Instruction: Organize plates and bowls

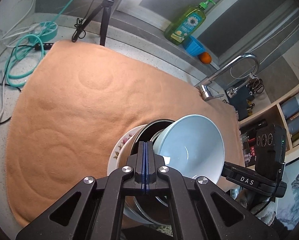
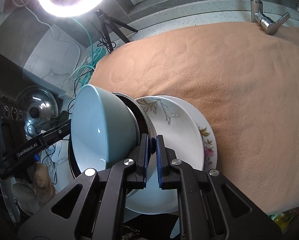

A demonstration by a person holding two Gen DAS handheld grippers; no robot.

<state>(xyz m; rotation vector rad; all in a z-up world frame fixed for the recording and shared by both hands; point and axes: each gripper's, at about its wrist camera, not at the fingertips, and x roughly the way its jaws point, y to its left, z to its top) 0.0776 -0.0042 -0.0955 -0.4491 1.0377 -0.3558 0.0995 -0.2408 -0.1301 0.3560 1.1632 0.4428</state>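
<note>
2 tongs, left fully closed, right clamped on black bowl's rim.

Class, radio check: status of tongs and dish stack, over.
Left tongs shut, right tongs shut, both at dishes. Blue bowl tilted atop dark bowl and floral plates. Nothing blocking.

Two floral plates, one light blue bowl, one dark metal bowl, one orange cloth.
</note>
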